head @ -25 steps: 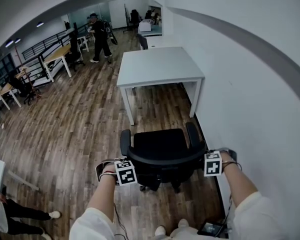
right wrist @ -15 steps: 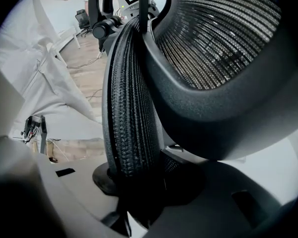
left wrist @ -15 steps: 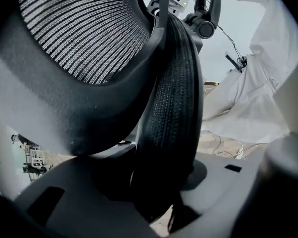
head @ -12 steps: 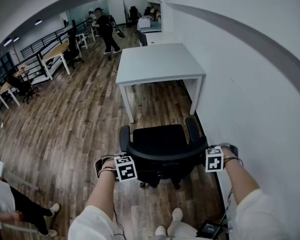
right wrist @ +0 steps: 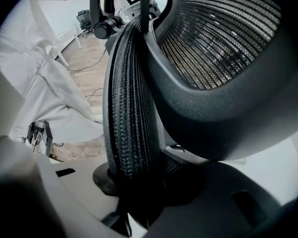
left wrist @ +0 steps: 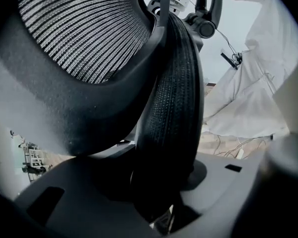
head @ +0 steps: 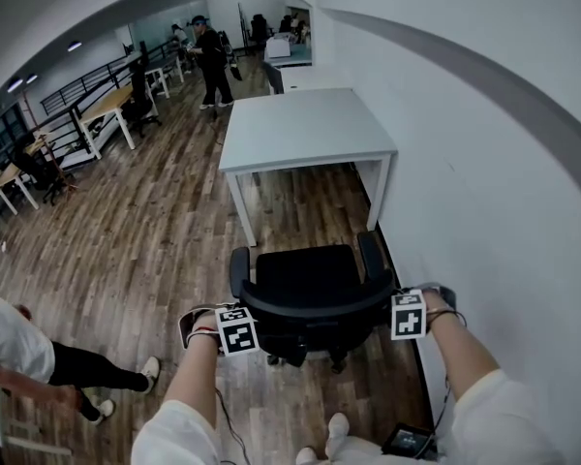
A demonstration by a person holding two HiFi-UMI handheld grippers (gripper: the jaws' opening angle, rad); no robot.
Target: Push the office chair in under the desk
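Note:
The black office chair (head: 310,284) stands on the wood floor in front of the white desk (head: 305,129), its seat facing the desk and just short of the desk's front edge. My left gripper (head: 236,329) is clamped on the left end of the backrest's top rim, my right gripper (head: 410,315) on the right end. In the left gripper view the mesh backrest rim (left wrist: 171,108) runs down between the jaws of the left gripper (left wrist: 164,192). In the right gripper view the same rim (right wrist: 131,108) sits between the jaws of the right gripper (right wrist: 139,197).
A white wall (head: 484,163) runs close along the right of the chair and the desk. A person (head: 19,356) walks at the lower left, another (head: 211,61) stands far back. More desks (head: 107,109) line the left. A small device (head: 407,442) with cables lies by my feet.
The chair has rolled a little toward the desk with both grippers still on its backrest. The person at the lower left has stepped further into view.

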